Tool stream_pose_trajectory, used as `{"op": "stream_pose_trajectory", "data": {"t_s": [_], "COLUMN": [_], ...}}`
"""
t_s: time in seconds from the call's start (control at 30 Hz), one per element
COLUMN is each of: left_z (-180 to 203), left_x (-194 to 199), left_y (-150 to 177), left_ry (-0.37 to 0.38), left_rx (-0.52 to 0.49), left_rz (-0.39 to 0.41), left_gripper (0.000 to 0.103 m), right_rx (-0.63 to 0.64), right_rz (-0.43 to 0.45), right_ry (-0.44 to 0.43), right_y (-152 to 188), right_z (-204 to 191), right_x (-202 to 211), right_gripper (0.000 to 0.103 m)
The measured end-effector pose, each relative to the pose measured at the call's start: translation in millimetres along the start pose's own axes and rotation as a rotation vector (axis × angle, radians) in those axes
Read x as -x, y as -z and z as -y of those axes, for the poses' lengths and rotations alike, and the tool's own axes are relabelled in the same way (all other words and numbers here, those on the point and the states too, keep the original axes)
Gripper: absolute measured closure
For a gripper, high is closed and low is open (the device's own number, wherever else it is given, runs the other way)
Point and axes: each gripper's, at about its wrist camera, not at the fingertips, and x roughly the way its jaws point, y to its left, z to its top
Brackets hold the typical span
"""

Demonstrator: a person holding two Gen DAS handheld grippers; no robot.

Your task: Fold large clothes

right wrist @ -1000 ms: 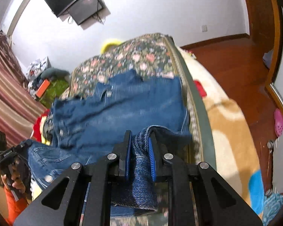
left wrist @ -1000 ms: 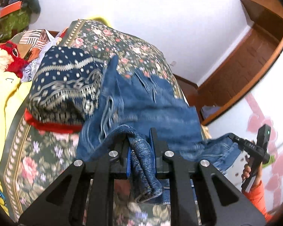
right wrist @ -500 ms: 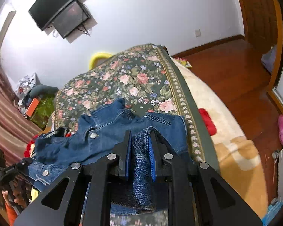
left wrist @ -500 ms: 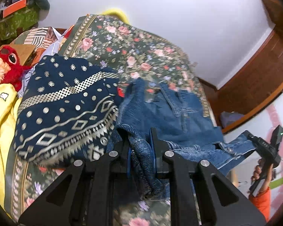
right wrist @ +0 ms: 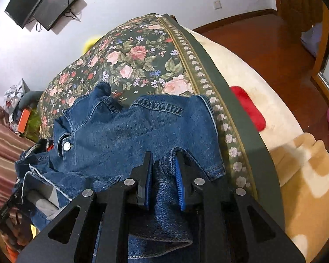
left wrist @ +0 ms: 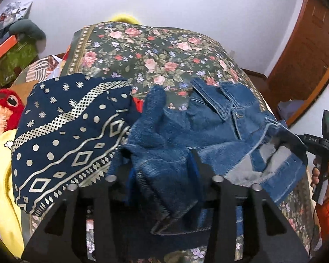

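A blue denim jacket lies bunched on the floral bedspread, collar toward the far end. It also shows in the right wrist view, with a metal button near its collar. My left gripper has its jaws spread wide, with a fold of denim draped loosely between them. My right gripper has its blue-padded jaws parted, with a denim fold resting between them. The right gripper also shows at the far right of the left wrist view, held in a hand.
A navy patterned cloth lies heaped left of the jacket. A red plush toy and yellow fabric sit at the left. The bed edge, a cream blanket and wooden floor are to the right.
Both grippers moved forward over the bed and lowered the jacket. The jaws of both have opened; the denim folds now lie loose between them.
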Motion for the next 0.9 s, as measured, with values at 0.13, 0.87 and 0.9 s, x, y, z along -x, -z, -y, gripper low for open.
{"op": "stream_pose_trajectory", "data": {"t_s": [0.13,0.87,0.9], "left_z": [8.2,88.7,91.2], "left_x": [11.4,17.1,11.4], "left_y": [0.8,100.8,103.8], "left_ry": [0.024,0.119,0.119], "left_rx": [0.008,-0.233,-0.236], "left_rz": [-0.018,-0.154,-0.166], "left_gripper": [0.046,0.034,0.034], "right_rx": [0.015,0.459,0.463], "right_rz": [-0.038,-0.109,-0.122], "right_ry": [0.018,-0.03,-0.032], "right_y": [1.0,108.6,110.3], "right_z": [-5.9,-105.4,-107.4], "right_x": [15.1,44.7,38.4], "right_gripper": [0.079,0.062,0.062]}}
